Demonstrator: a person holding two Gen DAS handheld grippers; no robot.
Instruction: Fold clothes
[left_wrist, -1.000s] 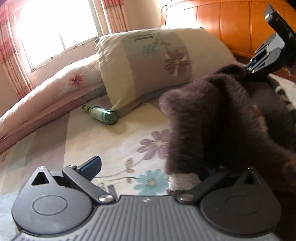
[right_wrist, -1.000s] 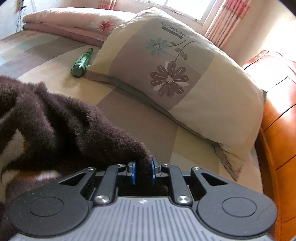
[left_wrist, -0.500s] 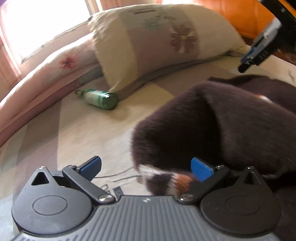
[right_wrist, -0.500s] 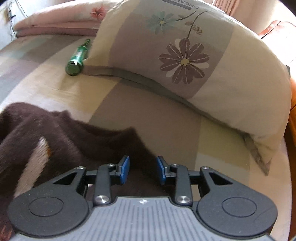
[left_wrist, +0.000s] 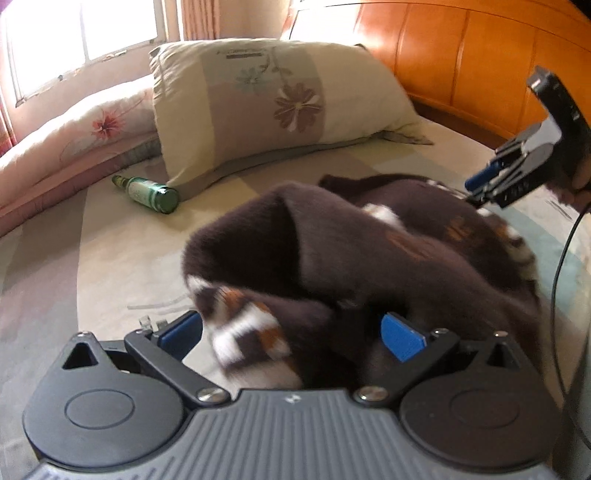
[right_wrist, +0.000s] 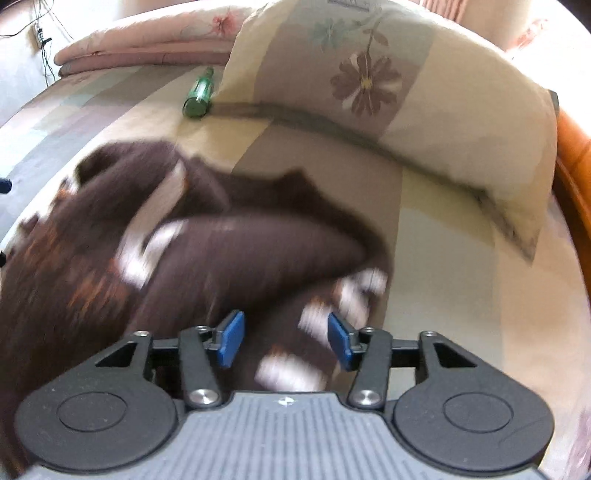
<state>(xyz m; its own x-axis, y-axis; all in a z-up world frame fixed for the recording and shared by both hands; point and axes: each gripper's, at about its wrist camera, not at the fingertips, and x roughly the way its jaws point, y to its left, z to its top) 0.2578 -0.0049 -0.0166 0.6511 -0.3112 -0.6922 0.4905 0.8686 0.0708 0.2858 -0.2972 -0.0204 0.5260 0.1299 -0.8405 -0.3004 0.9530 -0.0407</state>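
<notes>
Left gripper (left_wrist: 291, 332): jaws spread wide, 2 blue pads apart, nothing clamped; a striped cuff or hem of the brown sweater (left_wrist: 369, 251) bulges into the gap between them. Right gripper (right_wrist: 282, 339): jaws likewise apart, blue pads either side of a banded fold of the same sweater, not pinching it. In the left wrist view the right gripper (left_wrist: 480, 184) hangs over the far edge of the garment; contact with the cloth cannot be judged there. Sweater lies heaped and partly folded on the bed sheet (left_wrist: 122, 251) (dark brown, white and orange bands; right wrist view heavily motion-blurred, so fold layout is uncertain). Beyond it, a floral pillow (left_wrist: 266, 103) leans toward the orange wooden headboard (left_wrist: 461, 66). A green glass bottle (left_wrist: 147, 189) lies on its side just beside the pillow's lower corner, well apart from the sweater. A rolled pink quilt (left_wrist: 74, 140) sits below the window (left_wrist: 85, 33).
</notes>
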